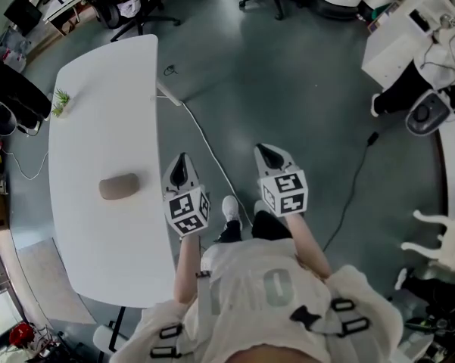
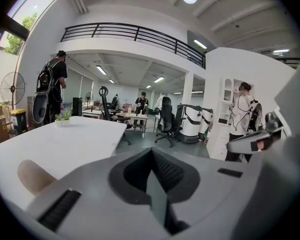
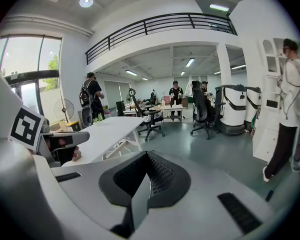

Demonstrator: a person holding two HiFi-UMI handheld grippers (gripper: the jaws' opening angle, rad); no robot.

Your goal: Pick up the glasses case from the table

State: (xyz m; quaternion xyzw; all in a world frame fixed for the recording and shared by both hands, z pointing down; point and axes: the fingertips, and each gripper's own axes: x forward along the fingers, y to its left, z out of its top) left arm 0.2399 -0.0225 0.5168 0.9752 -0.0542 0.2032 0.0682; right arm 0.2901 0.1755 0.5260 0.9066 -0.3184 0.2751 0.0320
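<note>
Here the white table fills the left of the head view. A small potted plant stands at its left long edge, toward the far corner. The glasses case, tan and rounded, lies flat about midway between the two long edges and touches nothing.

The left tongs hang at the table's right long edge, near the case but apart from it. Their jaws are pressed together with nothing between them. The right tongs are out over the floor, well apart from the table, and are likewise closed and empty.

The main risk, as I judge it, is reaching in with the jaws closed: a shut tip would shove the smooth case across the slick top instead of straddling it. A grip near its rounded end could also squeeze it out. A white cable trails across the floor toward the person's feet and could catch a step.

No writing shows on the case. The cubes carry only square markers, and the pale print on the person's top is too soft to read.
</note>
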